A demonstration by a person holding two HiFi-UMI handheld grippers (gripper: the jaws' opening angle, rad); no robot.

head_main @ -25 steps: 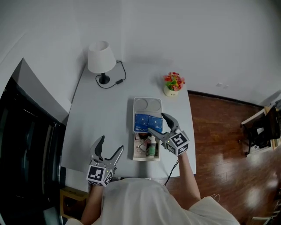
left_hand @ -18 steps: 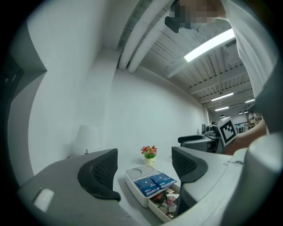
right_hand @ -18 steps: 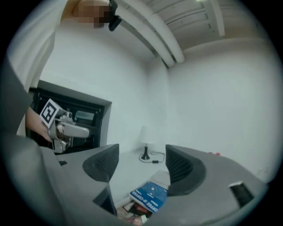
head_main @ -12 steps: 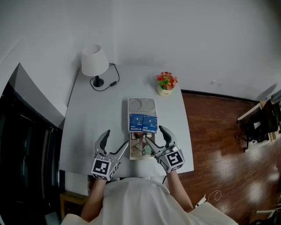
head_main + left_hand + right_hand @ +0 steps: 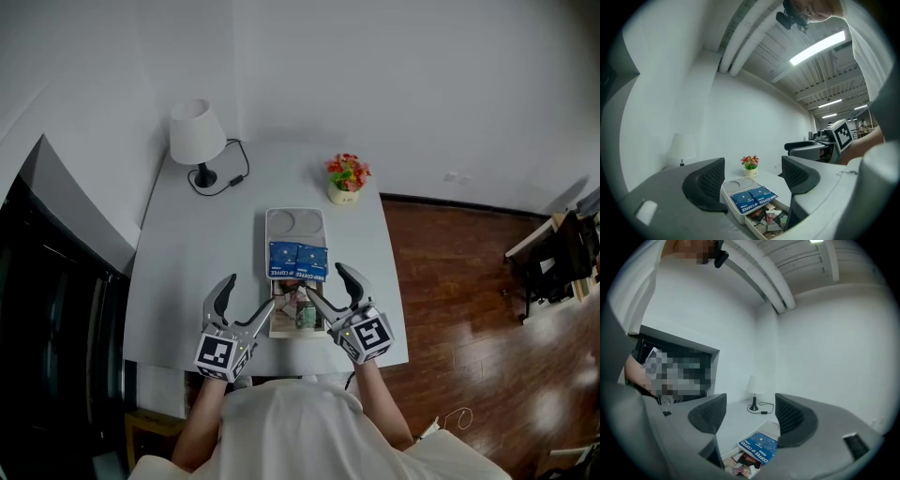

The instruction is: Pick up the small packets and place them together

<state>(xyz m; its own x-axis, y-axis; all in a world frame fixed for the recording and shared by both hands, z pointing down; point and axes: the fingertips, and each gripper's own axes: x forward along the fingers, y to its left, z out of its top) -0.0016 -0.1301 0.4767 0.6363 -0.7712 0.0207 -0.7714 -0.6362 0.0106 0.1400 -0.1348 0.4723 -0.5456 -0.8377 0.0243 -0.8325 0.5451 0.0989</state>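
Observation:
A white tray (image 5: 279, 240) lies mid-table with two blue coffee packets (image 5: 296, 260) side by side in its middle section. Its near compartment holds several mixed small packets (image 5: 296, 312). My right gripper (image 5: 324, 282) hovers open over the tray's near right part, with nothing between the fingers. My left gripper (image 5: 249, 296) stands open and empty at the tray's near left corner. In the left gripper view the blue packets (image 5: 753, 198) and the small packets (image 5: 769, 219) show between the open jaws. A blue packet (image 5: 760, 445) lies below the jaws in the right gripper view.
A white table lamp (image 5: 196, 137) with a black cord stands at the far left. A small flower pot (image 5: 344, 178) sits at the far right behind the tray. The table's right edge (image 5: 394, 272) drops to a wooden floor. A dark cabinet runs along the left.
My right gripper drew back from over the blue packets to the near compartment, its jaws narrower than before. My left gripper came in toward the tray's near left corner.

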